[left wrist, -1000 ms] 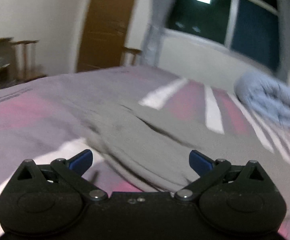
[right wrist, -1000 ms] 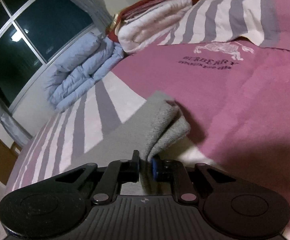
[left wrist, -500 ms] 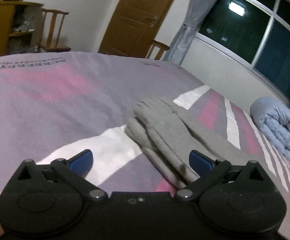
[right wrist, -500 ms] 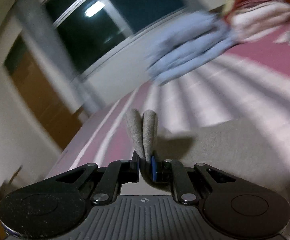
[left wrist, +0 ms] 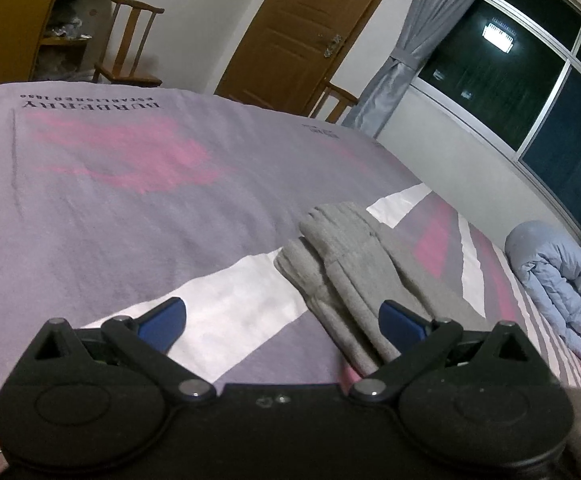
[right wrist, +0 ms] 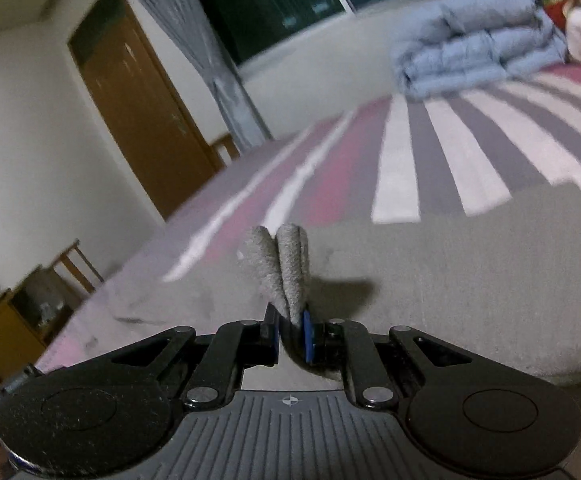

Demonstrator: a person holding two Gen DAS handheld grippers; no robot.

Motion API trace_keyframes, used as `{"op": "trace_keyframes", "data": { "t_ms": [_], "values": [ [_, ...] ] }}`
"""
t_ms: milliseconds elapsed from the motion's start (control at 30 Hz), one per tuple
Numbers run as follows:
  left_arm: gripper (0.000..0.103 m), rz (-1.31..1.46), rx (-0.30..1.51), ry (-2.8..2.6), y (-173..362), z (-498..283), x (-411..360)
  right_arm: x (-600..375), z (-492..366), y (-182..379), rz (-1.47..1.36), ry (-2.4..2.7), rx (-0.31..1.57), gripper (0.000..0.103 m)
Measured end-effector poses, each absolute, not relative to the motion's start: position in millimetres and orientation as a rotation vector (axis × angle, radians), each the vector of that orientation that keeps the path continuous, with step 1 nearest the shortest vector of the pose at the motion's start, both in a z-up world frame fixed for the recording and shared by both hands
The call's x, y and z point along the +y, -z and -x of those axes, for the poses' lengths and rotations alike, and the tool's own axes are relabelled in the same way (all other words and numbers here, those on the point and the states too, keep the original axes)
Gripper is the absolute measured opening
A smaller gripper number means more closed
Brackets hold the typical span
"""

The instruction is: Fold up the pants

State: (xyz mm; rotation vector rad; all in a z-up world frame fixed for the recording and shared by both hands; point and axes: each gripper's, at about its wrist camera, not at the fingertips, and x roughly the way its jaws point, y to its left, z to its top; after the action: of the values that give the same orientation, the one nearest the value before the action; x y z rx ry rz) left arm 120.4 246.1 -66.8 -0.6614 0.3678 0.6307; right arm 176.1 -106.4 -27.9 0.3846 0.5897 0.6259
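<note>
The grey pants [left wrist: 342, 264] lie on the striped bedspread [left wrist: 130, 200], their ribbed cuffs pointing away from me in the left wrist view. My left gripper [left wrist: 282, 320] is open and empty, hovering just short of the cuffs, with its right fingertip over the near leg. My right gripper [right wrist: 290, 326] is shut on a bunched grey fold of the pants [right wrist: 286, 268] that sticks up between the pads. The rest of the grey cloth [right wrist: 470, 280] spreads flat to the right.
A folded light-blue duvet [left wrist: 554, 288] lies at the far side of the bed, also in the right wrist view [right wrist: 474, 40]. A brown door [left wrist: 290, 28], wooden chairs [left wrist: 130, 40] and a window with a grey curtain [left wrist: 406, 32] stand beyond the bed.
My right gripper has swung round with the pants fold still pinched, from facing the pillows to facing the door. My left gripper has risen and steadied, staying open over the cuffs.
</note>
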Motion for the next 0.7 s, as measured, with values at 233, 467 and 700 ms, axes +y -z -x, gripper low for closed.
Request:
{"op": "trace_keyframes", "data": {
  "t_ms": [233, 467, 700],
  "values": [
    [0.097, 0.659, 0.368, -0.627, 67.5, -120.9, 245.5, -82.6, -164.3, 52.3, -0.224, -0.82, 0.693, 0.036],
    [0.097, 0.527, 0.386, -0.542, 55.5, -141.6, 217.4, -131.2, -158.5, 35.3, -0.257, -0.652, 0.596, 0.036],
    [0.097, 0.282, 0.431, -0.414, 45.8, -179.6, 166.3, -191.2, -160.2, 27.3, -0.159, -0.289, 0.544, 0.035]
  ]
}}
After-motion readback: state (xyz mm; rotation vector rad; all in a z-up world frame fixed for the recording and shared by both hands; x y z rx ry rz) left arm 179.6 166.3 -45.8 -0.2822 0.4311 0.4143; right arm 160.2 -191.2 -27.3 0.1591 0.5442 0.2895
